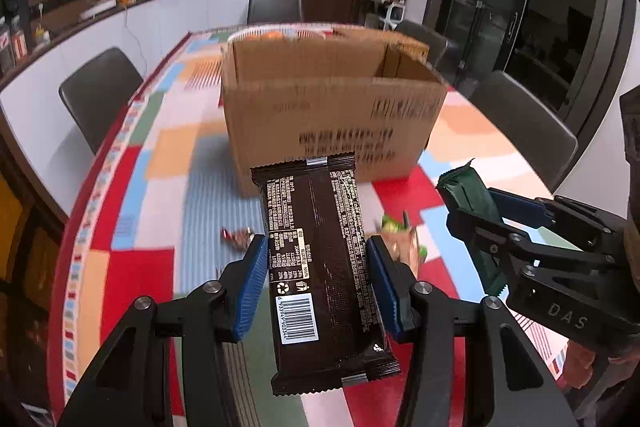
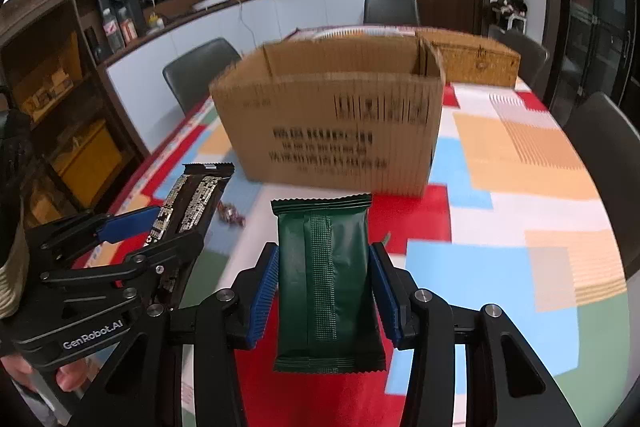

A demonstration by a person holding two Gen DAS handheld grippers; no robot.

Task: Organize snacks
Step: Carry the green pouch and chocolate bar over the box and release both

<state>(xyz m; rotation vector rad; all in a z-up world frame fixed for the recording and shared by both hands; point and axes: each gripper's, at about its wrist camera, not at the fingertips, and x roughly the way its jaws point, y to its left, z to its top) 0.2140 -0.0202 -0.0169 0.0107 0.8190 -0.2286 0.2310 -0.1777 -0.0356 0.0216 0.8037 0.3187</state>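
My left gripper (image 1: 316, 251) is shut on a long dark brown snack bar (image 1: 320, 267), held flat above the table in front of an open cardboard box (image 1: 328, 115). My right gripper (image 2: 324, 259) is shut on a dark green snack packet (image 2: 326, 279), also held above the table and short of the box (image 2: 332, 131). In the left wrist view the right gripper (image 1: 476, 203) with the green packet (image 1: 468, 195) is to the right. In the right wrist view the left gripper (image 2: 160, 223) with the brown bar (image 2: 192, 199) is to the left.
The table has a colourful patchwork cloth (image 2: 520, 155). Small wrapped candies (image 1: 238, 237) (image 2: 230, 213) lie on it before the box, with more snacks (image 1: 400, 231) near the right. A second brown box (image 2: 472, 59) stands behind. Dark chairs (image 1: 96, 95) surround the table.
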